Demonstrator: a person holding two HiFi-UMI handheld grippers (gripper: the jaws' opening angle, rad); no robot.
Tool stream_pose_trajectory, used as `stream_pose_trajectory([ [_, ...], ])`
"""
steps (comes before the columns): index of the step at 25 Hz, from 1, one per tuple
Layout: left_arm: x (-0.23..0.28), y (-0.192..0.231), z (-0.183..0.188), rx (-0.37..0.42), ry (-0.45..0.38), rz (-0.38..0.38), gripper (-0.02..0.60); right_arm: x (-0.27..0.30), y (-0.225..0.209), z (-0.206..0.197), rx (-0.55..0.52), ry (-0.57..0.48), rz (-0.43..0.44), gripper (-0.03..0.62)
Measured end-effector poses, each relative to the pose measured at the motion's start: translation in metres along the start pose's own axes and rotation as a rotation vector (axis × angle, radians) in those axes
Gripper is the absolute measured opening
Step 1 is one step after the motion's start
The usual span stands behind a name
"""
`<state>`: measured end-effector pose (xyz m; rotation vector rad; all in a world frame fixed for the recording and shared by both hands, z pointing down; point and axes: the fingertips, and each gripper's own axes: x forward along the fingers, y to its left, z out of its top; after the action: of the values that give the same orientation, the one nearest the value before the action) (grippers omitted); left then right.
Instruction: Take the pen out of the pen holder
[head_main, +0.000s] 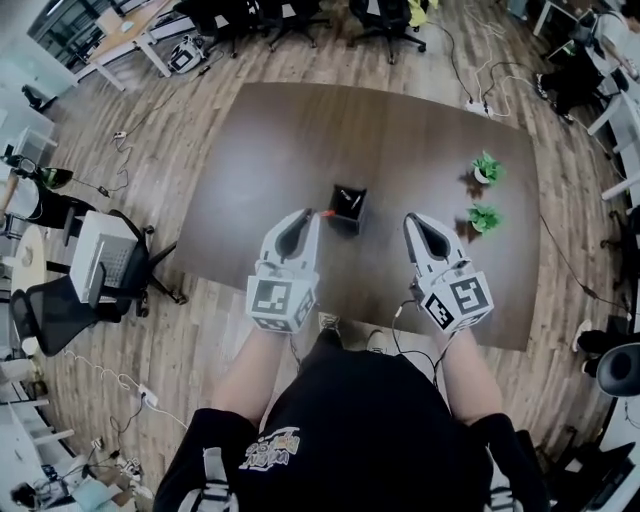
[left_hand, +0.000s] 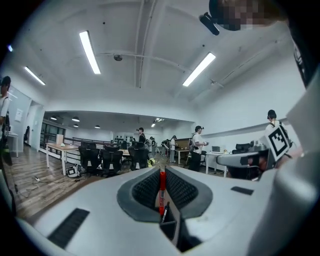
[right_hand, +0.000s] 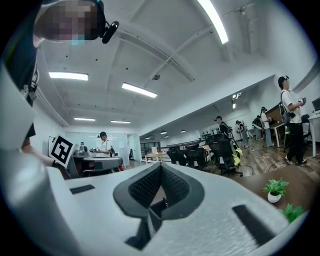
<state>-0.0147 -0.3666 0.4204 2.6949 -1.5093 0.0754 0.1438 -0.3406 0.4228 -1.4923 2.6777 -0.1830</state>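
A black square pen holder (head_main: 348, 210) stands in the middle of the dark brown table (head_main: 280, 150), with another pen still leaning inside it. My left gripper (head_main: 310, 216) hangs just left of the holder and is shut on a red pen (head_main: 325, 213). In the left gripper view the red pen (left_hand: 162, 190) stands upright between the ribbed pads, lifted above the pen holder (left_hand: 170, 224). My right gripper (head_main: 418, 226) hovers to the right of the holder, shut and empty. In its own view the right gripper (right_hand: 161, 169) has its tips meeting, with nothing between them.
Two small potted plants (head_main: 486, 168) (head_main: 484, 217) stand on the table's right side, close to my right gripper. Office chairs (head_main: 110, 262) sit on the wooden floor at the left. Cables and more desks ring the table, and people stand in the room beyond.
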Motion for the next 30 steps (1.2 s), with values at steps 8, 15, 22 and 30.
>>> stream_pose_trajectory([
  [8, -0.055, -0.033, -0.016, -0.001, 0.053, 0.154, 0.028, -0.029, 0.011, -0.026, 0.024, 0.054, 0.134, 0.005],
  [15, -0.122, -0.022, -0.027, -0.027, 0.08, 0.275, 0.028, -0.029, 0.055, -0.045, 0.072, 0.089, 0.231, 0.005],
  [22, -0.192, -0.004, -0.033, -0.034, 0.075, 0.341, 0.028, -0.026, 0.127, -0.057, 0.069, 0.108, 0.315, 0.005],
  [30, -0.272, 0.013, -0.038, -0.071, 0.051, 0.296, 0.028, -0.056, 0.212, -0.061, 0.033, 0.123, 0.28, 0.005],
])
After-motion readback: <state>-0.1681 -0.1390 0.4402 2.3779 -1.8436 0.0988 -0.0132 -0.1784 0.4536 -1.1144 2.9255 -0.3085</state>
